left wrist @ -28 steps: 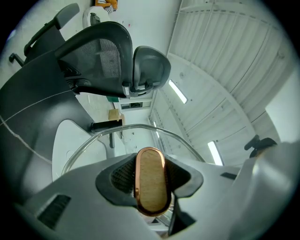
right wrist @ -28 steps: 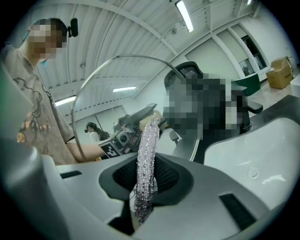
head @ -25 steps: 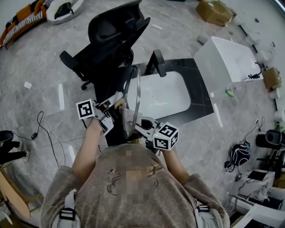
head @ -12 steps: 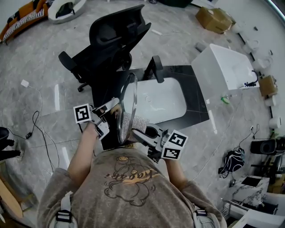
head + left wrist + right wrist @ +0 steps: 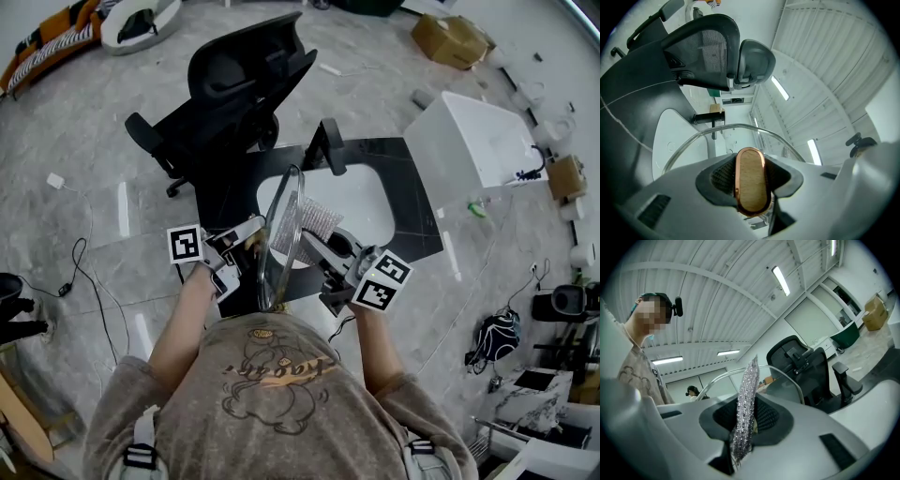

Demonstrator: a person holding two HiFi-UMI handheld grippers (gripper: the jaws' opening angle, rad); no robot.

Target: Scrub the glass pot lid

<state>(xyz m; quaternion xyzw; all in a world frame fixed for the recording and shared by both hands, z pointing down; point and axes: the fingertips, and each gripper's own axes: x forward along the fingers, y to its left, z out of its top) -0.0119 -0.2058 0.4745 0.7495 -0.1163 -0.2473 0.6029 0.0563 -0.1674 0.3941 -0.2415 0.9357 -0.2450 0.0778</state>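
Left gripper (image 5: 239, 246): the fingers (image 5: 721, 176) are clenched on the wooden knob (image 5: 750, 180), an oval piece with a copper-coloured rim. It fills the gap between the pads in the left gripper view. The fingers are therefore held partly apart by the knob's width.

The glass pot lid (image 5: 281, 239) is held on edge at the centre of the head view, above the black desk (image 5: 412, 202), just in front of the person's chest. Its clear rim is seen as an arc behind the knob in the left gripper view (image 5: 736, 140).

Right gripper (image 5: 323, 246): the fingers (image 5: 766, 417) are closed on a silvery scrub pad (image 5: 745, 418), which is pinched upright with its tip standing above them. In the head view the pad (image 5: 311, 223) is seen just right of the lid's face. Actual contact cannot be confirmed.

A white sink (image 5: 361, 202) is set in the desk beyond the lid. A black office chair (image 5: 239, 80) stands at upper left.
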